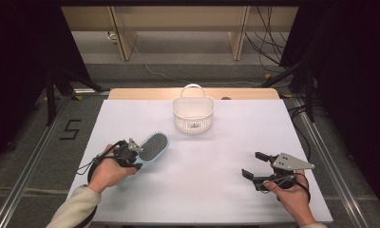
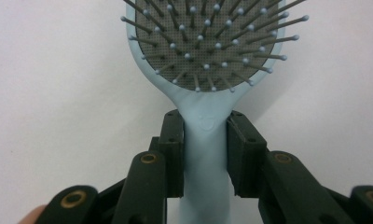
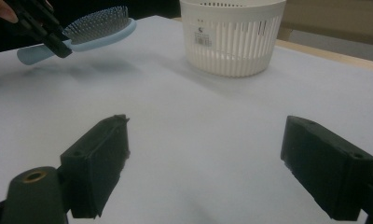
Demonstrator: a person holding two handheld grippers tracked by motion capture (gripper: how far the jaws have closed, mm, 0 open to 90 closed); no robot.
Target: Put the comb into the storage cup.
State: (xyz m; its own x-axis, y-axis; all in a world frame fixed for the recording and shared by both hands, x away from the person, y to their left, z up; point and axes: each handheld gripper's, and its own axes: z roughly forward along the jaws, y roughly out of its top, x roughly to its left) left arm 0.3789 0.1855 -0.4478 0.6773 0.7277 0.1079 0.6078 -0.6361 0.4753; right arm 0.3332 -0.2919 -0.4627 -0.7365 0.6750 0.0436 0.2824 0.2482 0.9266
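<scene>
A light blue hairbrush (image 1: 152, 148) with grey bristles is held a little above the white table, bristles up. My left gripper (image 1: 131, 154) is shut on its handle (image 2: 205, 149), just below the brush head (image 2: 208, 42). The right gripper view shows the hairbrush (image 3: 89, 30) lifted, with a shadow under it. My right gripper (image 1: 252, 165) hovers low over the table's right side, open, with nothing between its fingers (image 3: 100, 163). A white slotted basket (image 1: 193, 114) with a handle stands at the table's far middle.
The white table top (image 1: 202, 190) reaches from the basket to the front edge. A wooden strip (image 1: 131, 93) runs along the far edge. Past it lie a floor with cables (image 1: 269, 52) and dark stands at both sides.
</scene>
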